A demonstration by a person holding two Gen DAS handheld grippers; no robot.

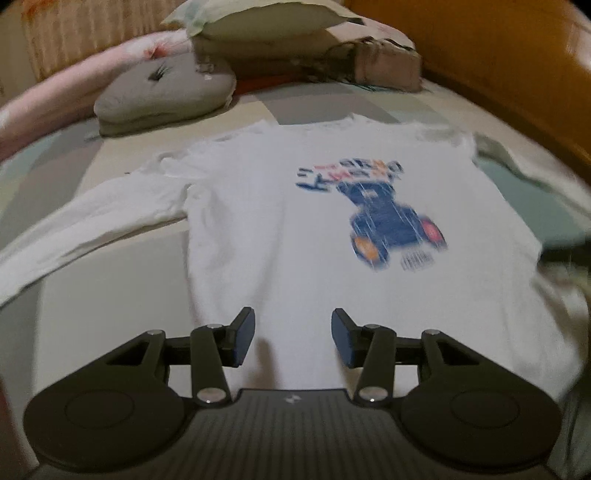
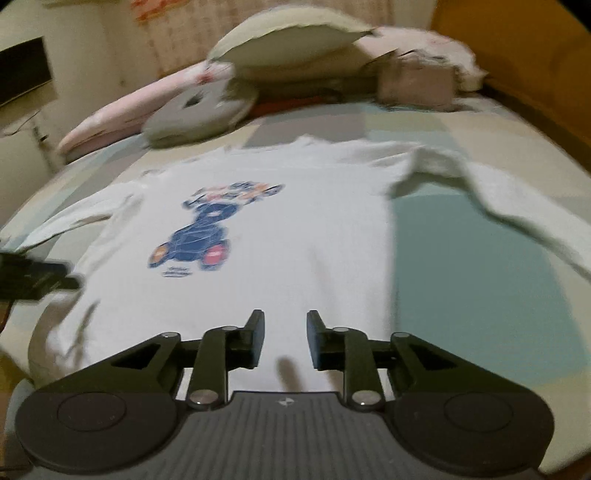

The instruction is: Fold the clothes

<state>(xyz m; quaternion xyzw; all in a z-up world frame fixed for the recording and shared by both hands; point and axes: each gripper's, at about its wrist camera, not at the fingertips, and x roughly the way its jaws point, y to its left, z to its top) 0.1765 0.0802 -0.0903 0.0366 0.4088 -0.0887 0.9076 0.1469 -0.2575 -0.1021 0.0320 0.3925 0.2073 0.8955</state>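
White shirt (image 1: pixel 280 229): soft matt cloth, lightly creased. Bed (image 2: pixel 480 280): smooth matt patchwork fabric. Tongs (image 1: pixel 293 338): matt black plastic, shiny metal pivot pins. Headboard (image 1: pixel 480 55): glossy wood.

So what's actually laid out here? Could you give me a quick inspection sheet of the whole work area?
Surface: a bed with a patchwork cover in pale green, grey and cream.
Job's things: a white long-sleeved shirt lies flat, print up, both sleeves spread out to the sides, not yet folded.
Clutter: a grey cushion, pillows and a pink blanket at the far end.
Grippers: left gripper open over the shirt's near hem, empty; right gripper open, empty, also over the hem.
Cables: nothing seen.
Surroundings: an orange-brown headboard along one side; the pictures are blurred.
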